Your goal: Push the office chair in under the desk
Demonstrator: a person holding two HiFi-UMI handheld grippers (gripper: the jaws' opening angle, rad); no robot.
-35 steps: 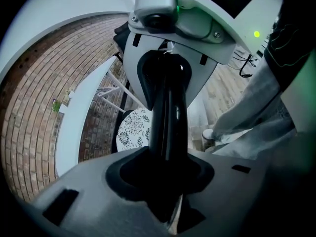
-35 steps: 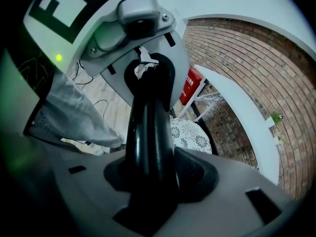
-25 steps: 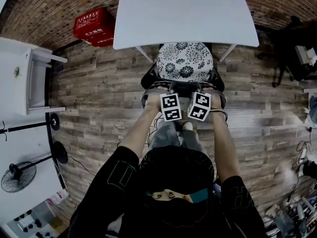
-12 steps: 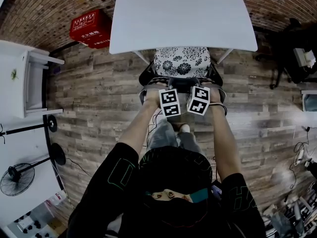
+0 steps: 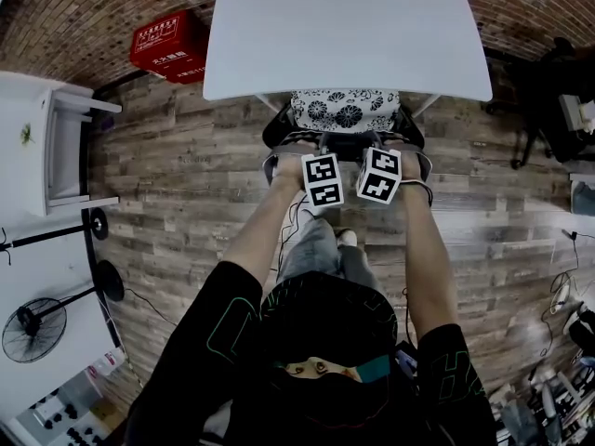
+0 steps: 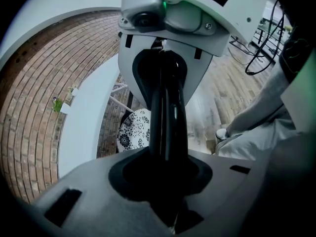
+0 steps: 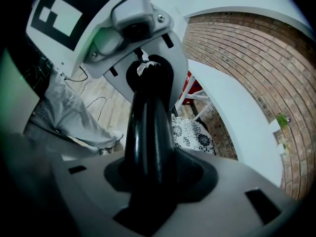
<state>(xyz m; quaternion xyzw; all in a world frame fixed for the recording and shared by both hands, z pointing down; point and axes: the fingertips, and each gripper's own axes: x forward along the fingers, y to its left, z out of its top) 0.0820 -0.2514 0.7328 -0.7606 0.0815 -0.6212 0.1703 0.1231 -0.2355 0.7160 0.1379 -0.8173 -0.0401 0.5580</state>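
Fingers (image 6: 156,117) of the left gripper (image 6: 165,132), having just been closing, and of the right gripper (image 7: 148,132) are standing nearly together with nothing visible between them, their tips lost in the dark recess of the backrest (image 6: 98,201) so any pinch is unseen, while the office chair (image 5: 346,111) is sitting partway under the desk (image 5: 344,26), its backrest not yet at the edge.
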